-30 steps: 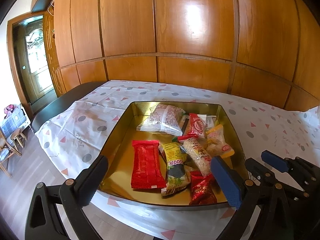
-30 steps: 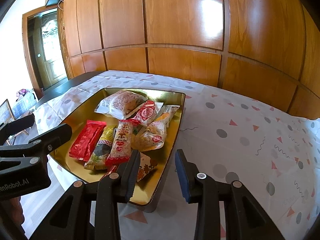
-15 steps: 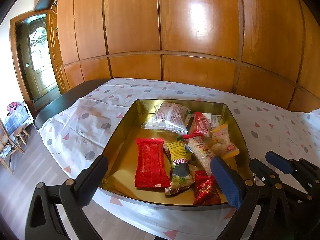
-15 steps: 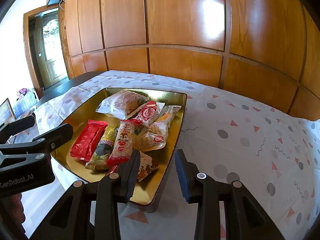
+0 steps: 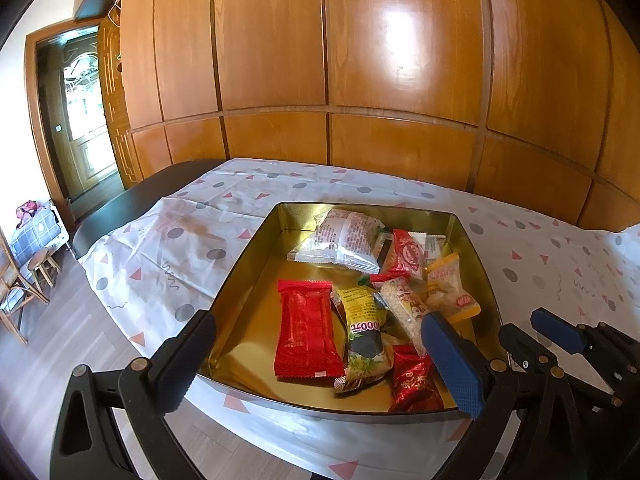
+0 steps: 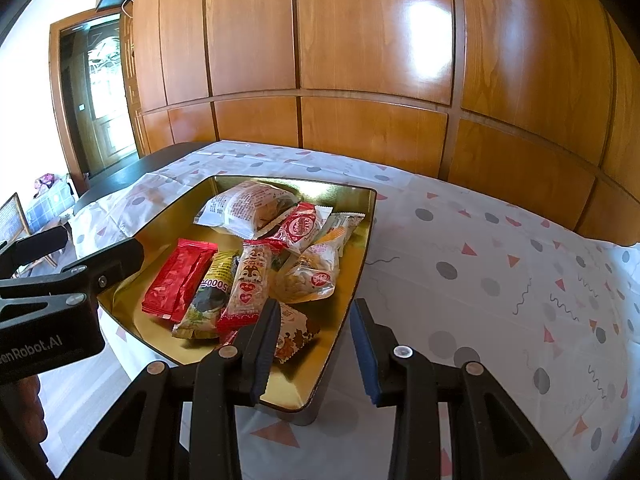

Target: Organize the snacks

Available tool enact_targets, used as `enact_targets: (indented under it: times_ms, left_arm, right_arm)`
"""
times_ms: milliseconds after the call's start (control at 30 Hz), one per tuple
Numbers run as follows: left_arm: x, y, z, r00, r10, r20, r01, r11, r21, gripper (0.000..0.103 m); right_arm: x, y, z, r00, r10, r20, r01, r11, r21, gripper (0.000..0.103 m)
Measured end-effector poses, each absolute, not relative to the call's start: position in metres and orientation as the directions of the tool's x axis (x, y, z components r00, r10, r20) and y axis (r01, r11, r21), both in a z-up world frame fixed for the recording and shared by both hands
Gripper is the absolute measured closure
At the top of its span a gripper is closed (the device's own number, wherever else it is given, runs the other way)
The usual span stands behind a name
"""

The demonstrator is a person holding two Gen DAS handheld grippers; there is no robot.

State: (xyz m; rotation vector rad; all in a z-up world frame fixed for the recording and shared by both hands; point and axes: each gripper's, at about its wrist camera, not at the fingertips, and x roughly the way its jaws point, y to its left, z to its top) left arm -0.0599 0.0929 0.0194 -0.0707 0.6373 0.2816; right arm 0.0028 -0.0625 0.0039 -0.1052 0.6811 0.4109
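From my left gripper (image 5: 320,356) I look down into the gold tin (image 5: 256,280) on the spotted tablecloth (image 5: 168,256); its jaws gape wide and hold nothing, hanging over the tin's near edge. The snacks lie inside, heaped toward the right: a red pack (image 5: 306,330) lying flat, beside it a yellow pack (image 5: 366,336) printed "0000", the only figures I can read, and a clear bag (image 5: 346,242) at the back covered in small print too fine to make out. My right gripper (image 6: 314,346) is parted to a moderate gap, empty, straddling the tin's near-right wall. Only the right view shows "enRobot.AI" on the left gripper's body, and a cartoon squirrel with a red heart on the long bar (image 6: 246,284). Only the left view shows the dark-red foil pack (image 5: 414,378) plainly.
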Motion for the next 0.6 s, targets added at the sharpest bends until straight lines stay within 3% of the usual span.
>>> enact_targets:
  times_ms: [600]
  left_arm:
    - [-0.0606, 0.0934, 0.0194, 0.769, 0.234, -0.595, -0.279, 0.960, 0.018, 0.001]
  right_arm:
    - [0.0035, -0.0683, 0.0082, 0.707, 0.341, -0.620, -0.398, 0.916, 0.051, 0.067]
